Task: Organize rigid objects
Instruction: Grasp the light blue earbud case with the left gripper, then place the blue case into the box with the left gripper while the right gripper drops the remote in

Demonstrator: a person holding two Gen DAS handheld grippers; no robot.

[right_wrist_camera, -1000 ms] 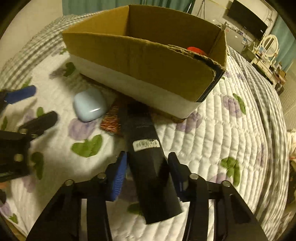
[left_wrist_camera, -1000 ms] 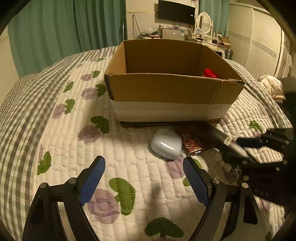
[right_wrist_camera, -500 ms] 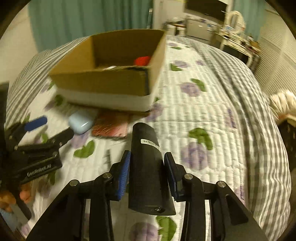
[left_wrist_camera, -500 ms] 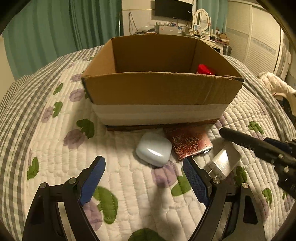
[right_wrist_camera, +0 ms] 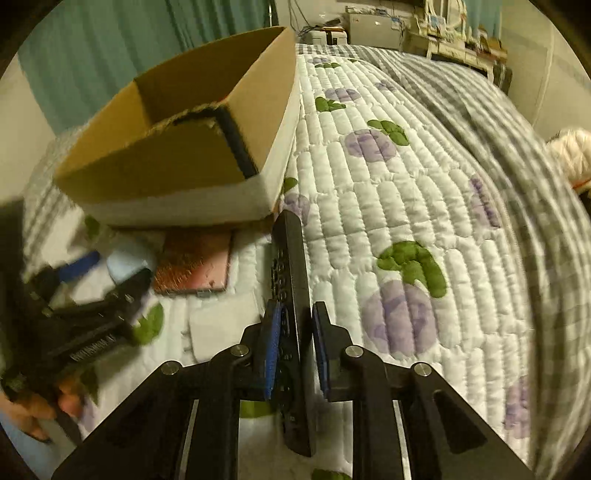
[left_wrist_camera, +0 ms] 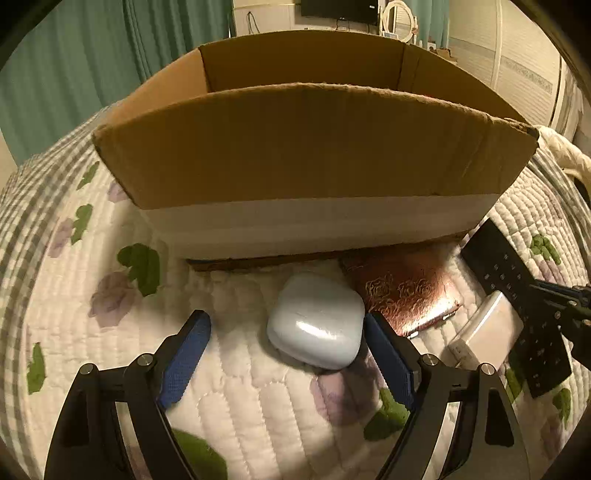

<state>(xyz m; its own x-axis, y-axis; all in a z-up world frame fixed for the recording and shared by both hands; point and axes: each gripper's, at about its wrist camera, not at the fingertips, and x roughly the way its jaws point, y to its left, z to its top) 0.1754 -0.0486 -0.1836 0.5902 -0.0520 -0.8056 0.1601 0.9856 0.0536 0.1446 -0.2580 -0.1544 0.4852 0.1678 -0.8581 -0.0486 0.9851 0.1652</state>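
My left gripper (left_wrist_camera: 286, 328) is open, its blue pads on either side of a pale blue rounded case (left_wrist_camera: 316, 325) that lies on the quilt in front of the cardboard box (left_wrist_camera: 306, 147). The case sits against the right pad. My right gripper (right_wrist_camera: 295, 334) is shut on a black remote control (right_wrist_camera: 291, 266), held edge-on above the quilt near the box's corner (right_wrist_camera: 236, 147). The remote also shows in the left wrist view (left_wrist_camera: 517, 295). A copper patterned flat case (left_wrist_camera: 406, 291) and a white rectangular block (left_wrist_camera: 484, 332) lie beside the blue case.
The quilted bedspread (right_wrist_camera: 406, 206) with purple flowers and green leaves stretches to the right of the box. Green curtains (left_wrist_camera: 92, 66) hang behind. A desk with a monitor and clutter (right_wrist_camera: 406, 26) stands at the far wall. A pale cloth (right_wrist_camera: 569, 151) lies at the bed's right.
My left gripper has moved forward and down until its pads flank the blue case. My right gripper has turned the remote onto its edge and swung it nearer the box corner.
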